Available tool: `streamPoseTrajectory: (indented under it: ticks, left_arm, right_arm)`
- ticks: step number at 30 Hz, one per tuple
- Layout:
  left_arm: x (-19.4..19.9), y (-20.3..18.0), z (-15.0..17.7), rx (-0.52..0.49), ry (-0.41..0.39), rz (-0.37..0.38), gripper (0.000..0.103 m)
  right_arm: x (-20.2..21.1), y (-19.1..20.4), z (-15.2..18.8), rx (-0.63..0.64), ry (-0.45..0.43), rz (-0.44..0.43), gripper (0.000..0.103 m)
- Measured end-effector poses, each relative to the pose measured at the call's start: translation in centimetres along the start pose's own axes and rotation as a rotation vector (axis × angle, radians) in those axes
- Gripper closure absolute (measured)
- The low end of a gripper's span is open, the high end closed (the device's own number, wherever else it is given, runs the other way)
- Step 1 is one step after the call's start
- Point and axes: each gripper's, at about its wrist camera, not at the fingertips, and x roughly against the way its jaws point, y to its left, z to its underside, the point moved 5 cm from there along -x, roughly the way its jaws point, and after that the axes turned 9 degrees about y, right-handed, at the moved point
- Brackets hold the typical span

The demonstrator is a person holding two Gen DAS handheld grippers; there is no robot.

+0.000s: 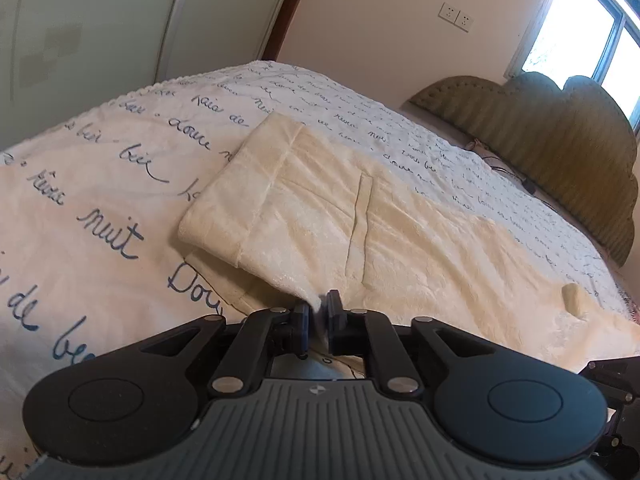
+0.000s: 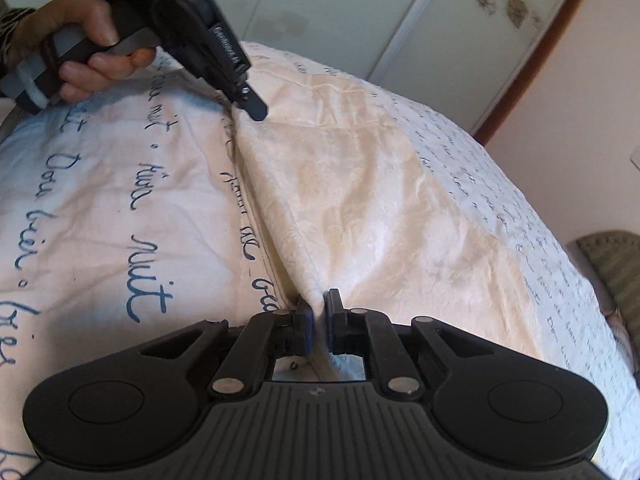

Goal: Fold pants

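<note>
- We see the pants (image 1: 320,216) only in part; their right end runs off the edge.
- The cloth at the left gripper (image 1: 319,316) is a blur.
- The person's sleeve (image 2: 12,26) is cut off at the left.

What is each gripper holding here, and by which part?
The right gripper pinches the near edge of the cream pants. The left gripper has that edge between its fingers too, though whether they press it is unclear.

Bedroom: bed (image 1: 100,184), padded headboard (image 1: 560,136)
</note>
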Motion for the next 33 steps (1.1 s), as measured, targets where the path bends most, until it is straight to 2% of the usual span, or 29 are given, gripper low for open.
streamPoseTrajectory:
  ticks: [2,4,6,9,11,13,14,17,20,23,25,26,27,28,29,31,33]
  left_arm:
    - [0.5,-0.2,0.0,0.007,-0.003,-0.008,0.082]
    - [1.3,-0.6,0.0,0.000,-0.015,-0.033,0.078]
    - [2.4,-1.4,0.1,-0.033,-0.051,-0.071,0.078]
    - [4.4,-3.3,0.4,-0.126,-0.133,-0.134,0.078]
    - [5.3,-5.0,0.5,-0.192,-0.177,-0.136,0.078]
    - [5.1,-7.4,0.4,-0.255,-0.176,-0.092,0.075]
    - [4.6,-8.8,0.3,-0.277,-0.165,-0.047,0.073]
    - [2.2,-12.8,0.4,-0.297,-0.079,0.098,0.071]
    - [-0.6,-17.4,0.9,-0.297,0.021,0.258,0.069]
    - [-3.3,-22.6,2.2,-0.349,0.098,0.351,0.065]
    - [-4.5,-25.8,3.6,-0.404,0.124,0.387,0.062]
    - [-4.9,-27.4,4.5,-0.436,0.138,0.401,0.060]
    - [-5.4,-28.9,5.6,-0.474,0.154,0.420,0.059]
    - [-5.8,-30.0,6.6,-0.504,0.161,0.432,0.058]
    - [-6.0,-31.2,7.8,-0.539,0.165,0.436,0.056]
    - [-6.6,-32.6,9.6,-0.633,0.142,0.437,0.053]
    - [-7.1,-33.1,10.9,-0.710,0.083,0.386,0.052]
  right_arm:
    - [0.1,0.5,0.4,-0.008,-0.025,0.042,0.095]
    - [0.7,1.3,0.5,0.045,-0.021,0.101,0.094]
    - [1.8,1.1,0.7,0.052,-0.019,0.096,0.094]
    - [4.4,-1.3,2.2,-0.096,-0.040,0.040,0.086]
    - [6.1,-3.7,4.1,-0.206,-0.039,0.097,0.080]
    - [7.4,-6.8,7.1,-0.357,-0.008,0.176,0.077]
    - [7.9,-8.2,8.6,-0.438,0.007,0.202,0.077]
    - [9.1,-11.5,14.8,-0.714,0.110,0.224,0.069]
    - [12.4,-13.2,19.9,-0.955,0.039,0.258,0.069]
    - [16.7,-15.8,26.1,-1.285,-0.094,0.356,0.068]
    - [18.6,-17.2,30.5,-1.516,-0.245,0.303,0.067]
    - [19.0,-17.6,32.4,-1.611,-0.252,0.334,0.067]
    - [19.5,-18.0,34.0,-1.676,-0.226,0.404,0.066]
    - [20.0,-18.1,35.4,-1.717,-0.220,0.463,0.065]
    - [20.4,-18.3,36.3,-1.748,-0.247,0.478,0.065]
    - [20.2,-18.8,37.9,-1.804,-0.291,0.416,0.065]
    - [19.4,-19.0,39.3,-1.857,-0.295,0.361,0.065]
